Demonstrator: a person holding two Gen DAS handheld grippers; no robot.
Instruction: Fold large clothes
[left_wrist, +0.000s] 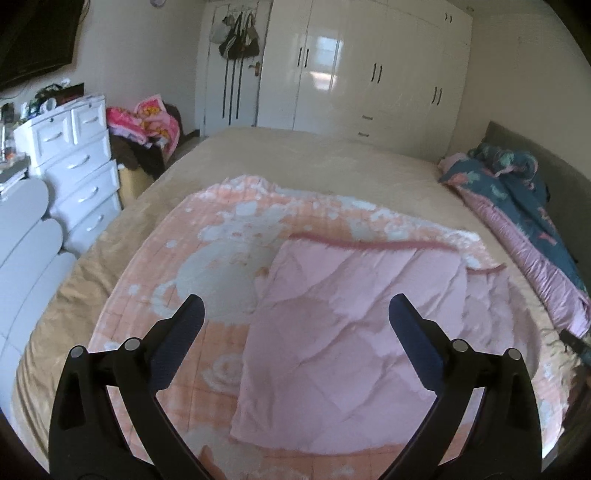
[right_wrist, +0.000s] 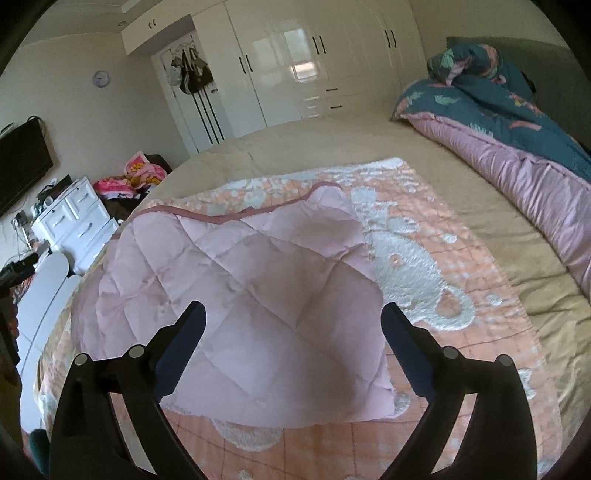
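Over the bed (left_wrist: 332, 155), L gripper (left_wrist: 295, 314) and R gripper (right_wrist: 291, 319) both gape wide w/ nothing between the jaws. Below them a folded pink quilt (right_wrist: 258, 280) lies on an orange-and-white blanket (right_wrist: 424, 258). Blanket's near edge is cut off by the frame; a teal duvet (right_wrist: 517, 110) is bunched by the headboard.

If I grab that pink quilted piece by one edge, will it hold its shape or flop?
The pink quilted piece will probably flop: it lies in soft creases. Its puffy stitched panels suggest it is light for its size. The smooth shell may slip.
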